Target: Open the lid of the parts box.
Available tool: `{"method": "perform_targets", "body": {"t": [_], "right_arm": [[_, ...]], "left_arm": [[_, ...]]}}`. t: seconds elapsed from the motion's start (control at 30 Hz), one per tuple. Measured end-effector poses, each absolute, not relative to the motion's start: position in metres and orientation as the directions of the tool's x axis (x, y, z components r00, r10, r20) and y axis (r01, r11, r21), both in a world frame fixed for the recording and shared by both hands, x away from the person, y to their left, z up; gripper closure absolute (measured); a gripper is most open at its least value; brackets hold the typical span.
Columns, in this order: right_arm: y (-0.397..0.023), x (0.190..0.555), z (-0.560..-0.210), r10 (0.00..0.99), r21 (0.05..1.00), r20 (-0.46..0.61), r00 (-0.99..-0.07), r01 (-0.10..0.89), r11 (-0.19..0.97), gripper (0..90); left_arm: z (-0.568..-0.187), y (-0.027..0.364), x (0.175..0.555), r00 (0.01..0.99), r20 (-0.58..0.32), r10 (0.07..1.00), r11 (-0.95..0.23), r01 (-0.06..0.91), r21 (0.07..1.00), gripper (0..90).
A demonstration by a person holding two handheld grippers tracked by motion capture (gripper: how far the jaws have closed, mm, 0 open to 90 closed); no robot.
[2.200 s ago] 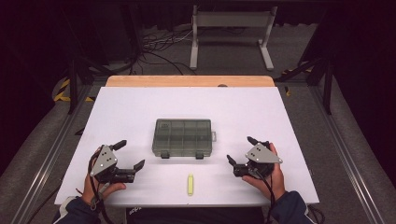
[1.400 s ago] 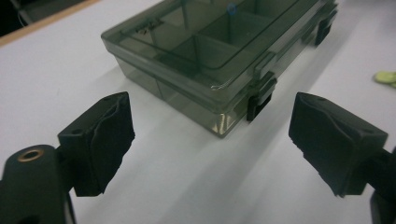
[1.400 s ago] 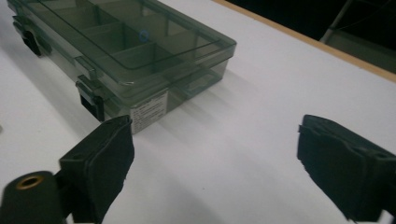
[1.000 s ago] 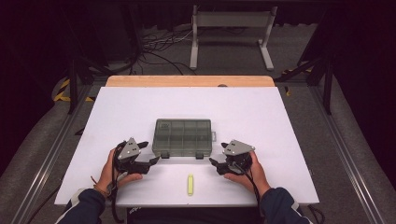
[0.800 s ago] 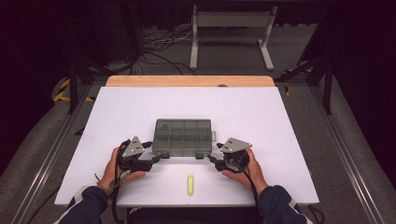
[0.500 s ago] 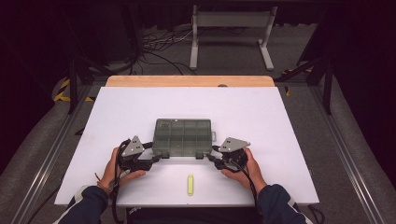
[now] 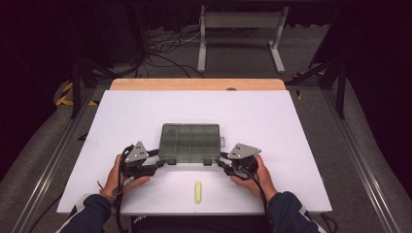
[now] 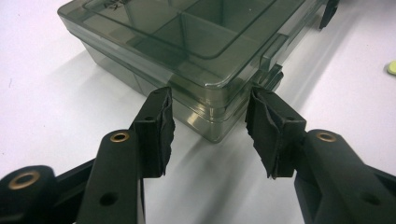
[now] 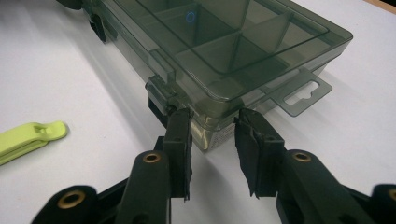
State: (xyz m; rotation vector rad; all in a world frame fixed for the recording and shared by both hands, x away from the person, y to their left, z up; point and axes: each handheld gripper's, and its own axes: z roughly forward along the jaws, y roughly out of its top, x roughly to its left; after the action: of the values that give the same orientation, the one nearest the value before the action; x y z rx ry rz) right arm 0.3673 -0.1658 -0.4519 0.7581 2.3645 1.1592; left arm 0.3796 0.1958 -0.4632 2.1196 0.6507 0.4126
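Observation:
A smoky translucent compartment box [image 7: 190,142] lies shut in the middle of the white table [image 7: 145,111]. My left gripper [image 7: 164,164] is at its front left corner. In the left gripper view that gripper [image 8: 210,109] is open, its pads [image 8: 161,123] on either side of the box [image 8: 187,42] corner with small gaps. My right gripper [image 7: 221,163] is at the front right corner. In the right gripper view it [image 9: 212,123] is open too, straddling the box [image 9: 224,42] corner beside a front latch [image 9: 159,100], pads close to the wall.
A small yellow-green plastic lever [image 7: 197,191] lies near the table's front edge between my hands, also visible as the lever [image 9: 30,137] at the left of the right gripper view. The box's hang tab [image 9: 301,93] sticks out sideways. A metal stand [image 7: 240,29] is on the floor beyond the table.
Both grippers have come in from the table's sides to the box's front corners. The box and the yellow-green lever have stayed put.

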Motion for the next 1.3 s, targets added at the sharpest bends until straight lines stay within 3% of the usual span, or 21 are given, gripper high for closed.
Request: {"method": "perform_targets", "body": {"t": [0.73, 0.97, 1.3], "right_arm": [[-0.164, 0.366, -0.451, 0.629, 0.808, -0.131, -0.766, 0.285, 0.515, 67.4], [-0.165, 0.365, -0.449, 0.627, 0.813, -0.138, -0.766, 0.275, 0.514, 69.4], [-0.168, 0.362, -0.444, 0.623, 0.821, -0.157, -0.766, 0.249, 0.514, 79.3]], "left_arm": [[-0.462, 0.196, 0.381, 0.808, 0.062, 0.586, -0.500, 0.300, 0.812, 52.9], [-0.458, 0.198, 0.377, 0.803, 0.079, 0.591, -0.502, 0.290, 0.815, 59.1], [-0.453, 0.205, 0.372, 0.794, 0.090, 0.602, -0.489, 0.277, 0.827, 72.3]]}}
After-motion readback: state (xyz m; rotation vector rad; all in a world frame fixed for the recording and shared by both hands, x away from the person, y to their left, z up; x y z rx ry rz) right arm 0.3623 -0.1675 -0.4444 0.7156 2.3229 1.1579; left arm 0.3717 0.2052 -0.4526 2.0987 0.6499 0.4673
